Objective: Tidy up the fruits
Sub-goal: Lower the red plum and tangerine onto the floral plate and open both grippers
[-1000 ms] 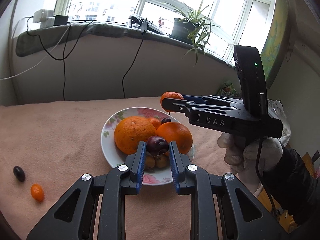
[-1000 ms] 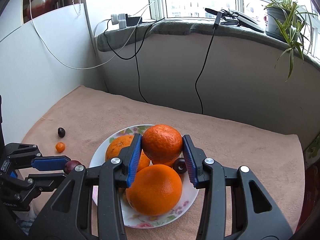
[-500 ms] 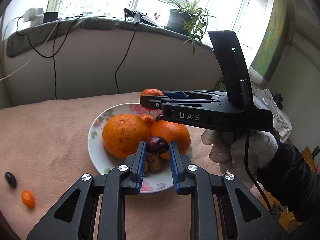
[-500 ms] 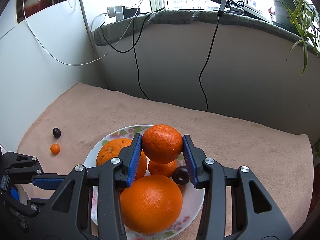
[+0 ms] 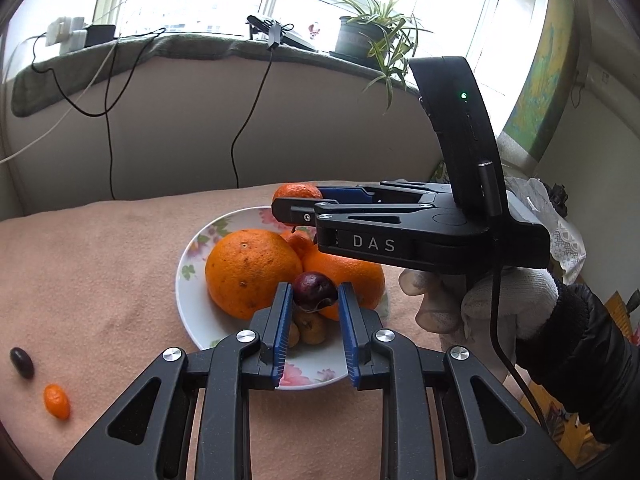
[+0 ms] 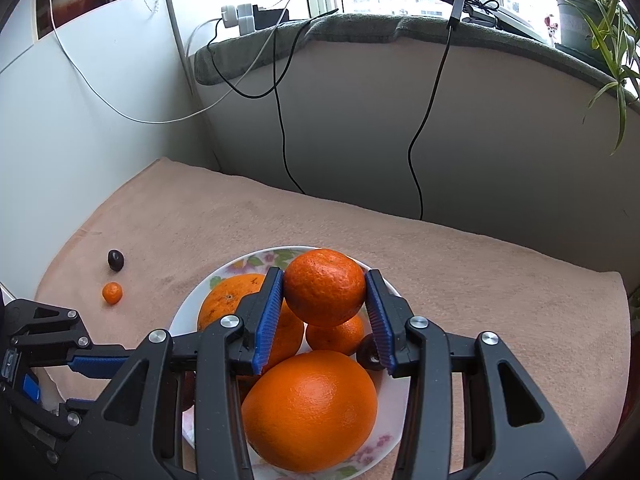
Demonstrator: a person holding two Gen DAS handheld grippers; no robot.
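Note:
A flowered white plate (image 5: 188, 280) holds two large oranges (image 5: 252, 272), a small tangerine, small brownish fruits and a dark one. My left gripper (image 5: 314, 294) hovers over the plate's near side, shut on a dark red plum (image 5: 314, 289). My right gripper (image 6: 325, 282) is shut on a tangerine (image 6: 324, 288) just above the plate (image 6: 394, 292), over the pile. In the left wrist view the right gripper (image 5: 298, 206) reaches in from the right, tangerine (image 5: 298, 192) at its tip, held by a gloved hand (image 5: 480, 300).
A dark plum (image 5: 22, 362) and a kumquat (image 5: 57, 400) lie loose on the pink blanket (image 5: 100, 280), left of the plate. Behind it stands a low wall with hanging cables (image 5: 244, 120); its sill carries a potted plant (image 5: 356, 36). White panels (image 6: 80, 140) close the left side.
The right gripper has carried the tangerine leftward and slightly down, further over the plate. The left gripper still holds the plum in about the same place.

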